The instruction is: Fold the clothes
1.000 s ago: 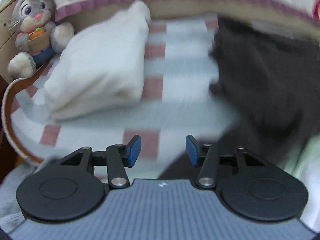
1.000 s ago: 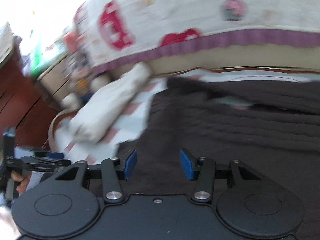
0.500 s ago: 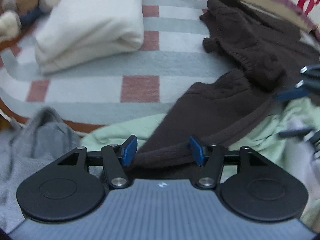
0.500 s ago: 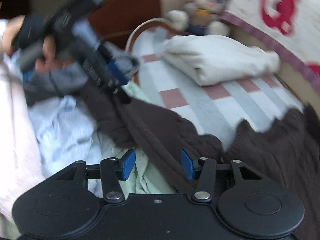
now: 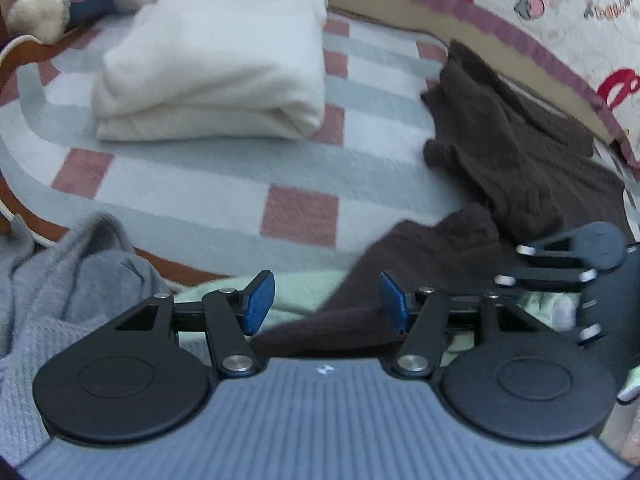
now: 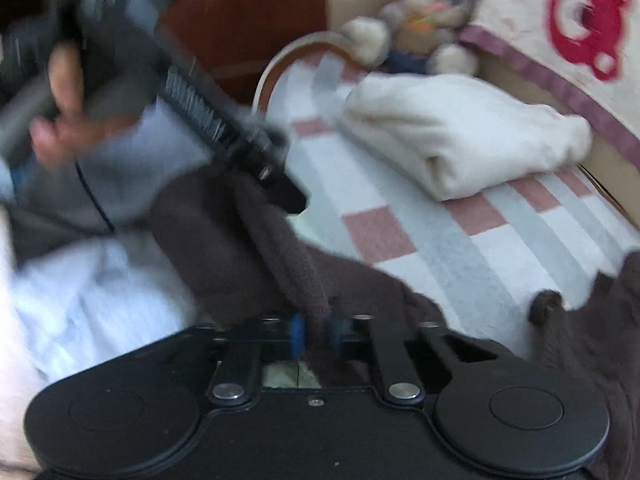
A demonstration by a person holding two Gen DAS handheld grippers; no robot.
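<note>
the brown sweater (image 5: 516,168) is sprawled unfolded on the checked blanket (image 5: 208,192). its hem is pinched by the right gripper (image 6: 316,330); the left gripper (image 5: 326,302) is spread, empty. with one hold, the knit could slip or bunch.

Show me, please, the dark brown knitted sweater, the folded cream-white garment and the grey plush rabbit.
dark brown knitted sweater (image 5: 516,168), left wrist view, its bunched middle.
folded cream-white garment (image 5: 216,64), left wrist view, its top face.
grey plush rabbit (image 6: 428,12), right wrist view, its blurred head.

Each hand-held gripper (image 5: 326,302) has black linkage arms, silver screws, round black discs and blue fingertips (image 5: 259,300).
</note>
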